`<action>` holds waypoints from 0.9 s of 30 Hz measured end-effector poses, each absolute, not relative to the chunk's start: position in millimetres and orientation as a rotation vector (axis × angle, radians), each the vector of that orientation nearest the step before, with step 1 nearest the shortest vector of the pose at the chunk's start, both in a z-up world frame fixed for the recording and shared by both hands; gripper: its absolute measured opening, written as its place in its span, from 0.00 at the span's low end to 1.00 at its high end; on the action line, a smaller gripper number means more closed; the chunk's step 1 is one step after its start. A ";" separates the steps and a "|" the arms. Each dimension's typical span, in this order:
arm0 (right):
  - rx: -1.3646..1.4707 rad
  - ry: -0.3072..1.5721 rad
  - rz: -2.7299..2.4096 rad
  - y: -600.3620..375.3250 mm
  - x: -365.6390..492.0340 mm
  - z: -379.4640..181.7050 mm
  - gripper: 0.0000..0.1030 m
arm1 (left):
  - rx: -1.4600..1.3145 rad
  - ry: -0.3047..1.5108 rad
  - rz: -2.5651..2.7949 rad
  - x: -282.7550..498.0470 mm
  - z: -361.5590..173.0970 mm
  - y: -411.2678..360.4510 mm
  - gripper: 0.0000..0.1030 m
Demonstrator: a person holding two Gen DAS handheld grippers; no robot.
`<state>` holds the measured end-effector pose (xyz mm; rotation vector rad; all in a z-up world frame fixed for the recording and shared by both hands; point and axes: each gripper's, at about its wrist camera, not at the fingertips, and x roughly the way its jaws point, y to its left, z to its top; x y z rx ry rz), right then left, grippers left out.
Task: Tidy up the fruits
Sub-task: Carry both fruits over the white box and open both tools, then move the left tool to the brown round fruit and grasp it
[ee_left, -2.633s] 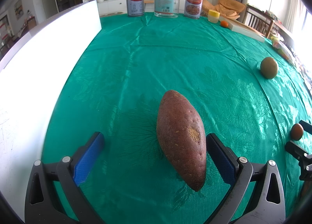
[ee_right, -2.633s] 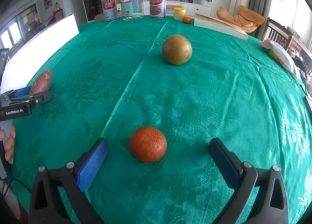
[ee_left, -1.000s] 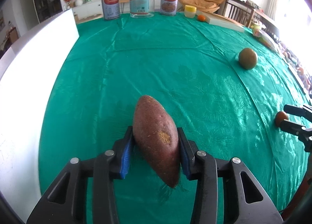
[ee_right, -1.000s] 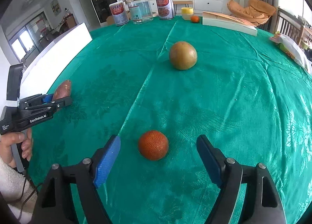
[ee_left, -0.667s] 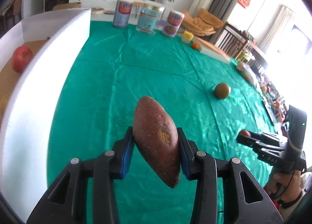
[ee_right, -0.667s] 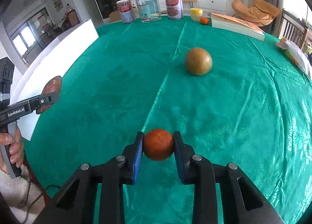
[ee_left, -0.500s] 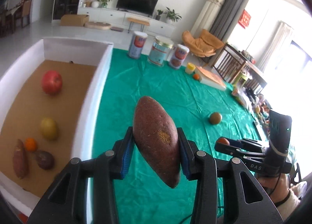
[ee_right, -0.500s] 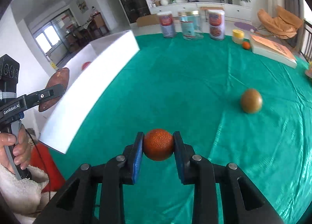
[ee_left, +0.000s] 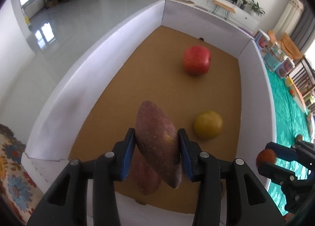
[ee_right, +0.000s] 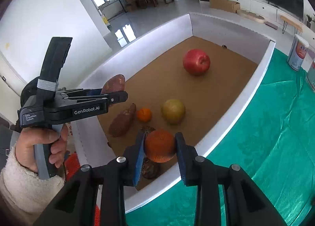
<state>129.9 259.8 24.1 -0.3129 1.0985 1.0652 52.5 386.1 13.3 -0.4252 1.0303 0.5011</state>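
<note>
sweet potato (ee_left: 157, 143) held lengthwise between the blue pads of the left gripper (ee_left: 157, 147), above the near end of the white-walled box (ee_left: 110, 36); the jaws have just been opening around it, the right-hand pad seemingly parting from the skin while the left still touches. orange (ee_right: 159, 145) sits between the pads of the right gripper (ee_right: 159, 152), over the box's near right wall; these jaws too have just been opening, and a thin gap shows beside the fruit on the right-hand pad.

step in hand, as judged: release of both pieces into the box. done well, each is let go low over bare brown floor, not over fruit already lying there.

in the way: a second sweet potato (ee_right: 123, 120) lies directly beneath the held one; a small tangerine (ee_right: 144, 115) and a dark, rough fruit (ee_right: 150, 168) lie at the near end, the latter right under the orange. a yellow-green fruit (ee_left: 208, 124) sits toward the right wall, a red apple (ee_left: 196, 59) toward the far end.

beyond the box: green tablecloth (ee_right: 275, 127) along its right wall, a tin (ee_right: 298, 54) at the far edge; a hand (ee_right: 42, 144) in a pale sleeve grips the left handle.
</note>
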 end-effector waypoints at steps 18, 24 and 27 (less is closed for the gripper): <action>-0.243 0.939 0.316 -134.8 161.7 -44.4 0.99 | -0.256 0.846 0.010 102.1 51.8 125.0 0.97; -0.108 0.901 0.023 -254.8 163.2 -58.6 0.99 | -0.148 0.972 -0.069 156.1 -27.2 18.6 0.96; -0.072 0.927 -0.007 -272.7 164.6 -63.9 0.99 | -0.096 0.977 -0.027 172.3 -47.6 -1.6 0.96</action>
